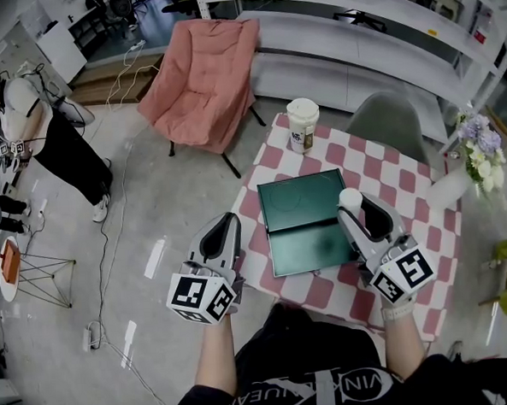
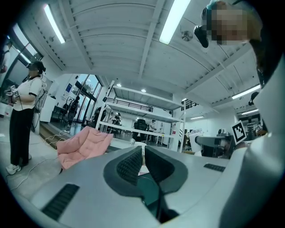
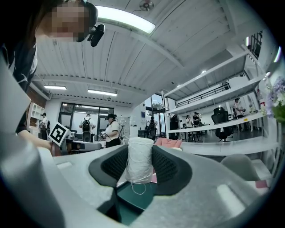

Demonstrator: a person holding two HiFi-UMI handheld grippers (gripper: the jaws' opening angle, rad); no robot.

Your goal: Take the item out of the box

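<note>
Right fingers [image 3: 165,168] pinch white thread spool [image 3: 139,161] upright, over right edge of green box [image 1: 305,228] on checkered tabletop [image 1: 406,179]. Left fingers [image 2: 129,167] all but closed, empty. Risks as I judge them: dangling thread loop snags on box, or round spool slips and drops back in.

The table [image 1: 406,175], spread with a red-and-white checked cloth, carries a lidded paper cup [image 1: 303,124] at its far edge and a white vase [image 1: 448,190] of pale flowers [image 1: 481,145] at its right corner. Just behind the table stands a grey-green chair [image 1: 390,119], and off its far left corner a pink folding chair [image 1: 199,76]. Well to the left of the table a person [image 1: 52,137] in a white top and black trousers stands on the concrete floor.
</note>
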